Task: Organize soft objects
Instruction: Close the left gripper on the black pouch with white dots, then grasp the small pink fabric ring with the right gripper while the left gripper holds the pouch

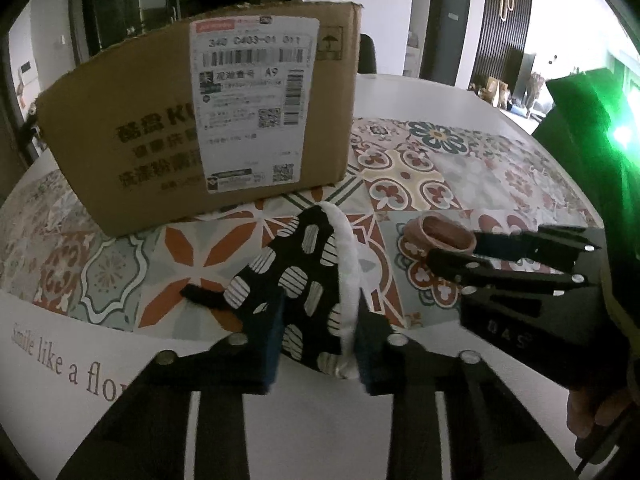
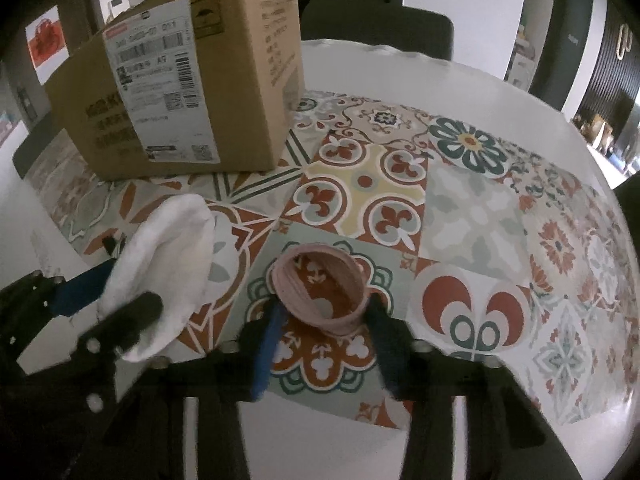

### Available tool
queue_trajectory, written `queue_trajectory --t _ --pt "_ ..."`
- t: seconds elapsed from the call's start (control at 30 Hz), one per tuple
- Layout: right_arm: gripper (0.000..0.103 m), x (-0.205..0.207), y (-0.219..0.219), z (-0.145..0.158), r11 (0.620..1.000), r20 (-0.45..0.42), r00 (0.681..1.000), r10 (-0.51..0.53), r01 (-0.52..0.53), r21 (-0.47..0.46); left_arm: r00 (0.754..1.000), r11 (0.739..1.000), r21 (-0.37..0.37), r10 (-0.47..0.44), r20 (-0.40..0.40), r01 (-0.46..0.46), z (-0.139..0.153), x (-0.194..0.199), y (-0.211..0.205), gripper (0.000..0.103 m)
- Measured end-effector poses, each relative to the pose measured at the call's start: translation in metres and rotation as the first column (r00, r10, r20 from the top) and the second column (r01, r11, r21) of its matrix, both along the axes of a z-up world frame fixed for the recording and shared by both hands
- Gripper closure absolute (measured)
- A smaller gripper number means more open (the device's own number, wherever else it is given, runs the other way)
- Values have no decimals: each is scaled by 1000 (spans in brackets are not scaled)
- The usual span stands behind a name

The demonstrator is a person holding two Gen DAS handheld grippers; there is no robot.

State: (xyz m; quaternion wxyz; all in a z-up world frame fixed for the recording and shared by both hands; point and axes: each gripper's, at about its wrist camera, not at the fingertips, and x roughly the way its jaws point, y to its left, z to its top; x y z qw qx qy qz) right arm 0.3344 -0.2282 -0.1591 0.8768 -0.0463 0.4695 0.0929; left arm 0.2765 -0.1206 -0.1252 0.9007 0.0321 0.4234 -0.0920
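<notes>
A white table (image 2: 460, 80) carries a patterned tile-print mat (image 2: 472, 216); on the mat stands a cardboard box (image 2: 240, 92).

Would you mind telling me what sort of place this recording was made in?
Probably an office or showroom-like interior, not a kitchen: a round white table with a patterned tile-print mat, a shipping carton standing on it, and slatted dark wall panels behind.
</notes>
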Motion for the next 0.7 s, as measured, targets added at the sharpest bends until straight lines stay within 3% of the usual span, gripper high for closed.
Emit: queue_trajectory --t 0.07,0.17,0.7 --pt "84 -3 0 2 1000 -3 1000 -5 5 27 1000 1000 -10 8 4 -7 2 -1 4 83" --pt "87 -10 1 3 998 -5 1000 -31 31 62 1000 1000 -21 18 15 -18 7 -4 11 86" --pt "87 -47 17 39 981 48 995 -85 75 179 997 990 -130 59 51 -52 40 -28 45 89"
